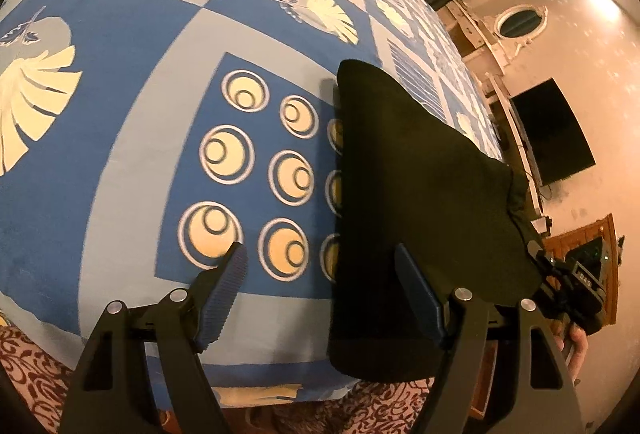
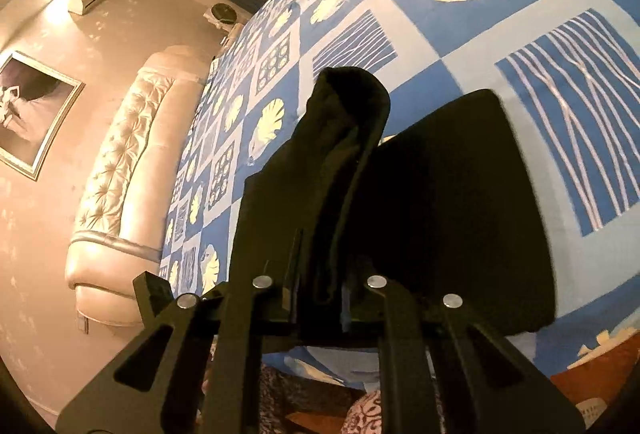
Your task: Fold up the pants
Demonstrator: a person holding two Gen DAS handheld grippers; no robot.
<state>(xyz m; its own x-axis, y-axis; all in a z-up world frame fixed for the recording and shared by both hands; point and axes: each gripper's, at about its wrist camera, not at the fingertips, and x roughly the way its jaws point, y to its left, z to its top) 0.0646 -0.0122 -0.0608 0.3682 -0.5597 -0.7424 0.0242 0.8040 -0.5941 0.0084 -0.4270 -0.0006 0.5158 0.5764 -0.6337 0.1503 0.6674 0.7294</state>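
Black pants [image 1: 416, 202] lie folded on the blue patterned bedspread [image 1: 132, 82], near its front edge. My left gripper [image 1: 320, 266] is open and empty, its blue-padded fingers [image 1: 224, 294] spread just above the bed; the right finger reaches over the pants' left edge. My right gripper [image 1: 568, 286] shows at the pants' right side in the left wrist view. In the right wrist view the right gripper [image 2: 332, 274] is shut on a bunched fold of the black pants [image 2: 452, 202], which stands up between the jaws; its fingertips are hidden by cloth.
The bed's front edge meets a dark floral cover [image 1: 36, 374]. A tufted cream headboard [image 2: 128, 170] stands at the bed's far end. A dark wall television [image 1: 552, 134] and a wooden cabinet [image 1: 580, 234] are off to the right.
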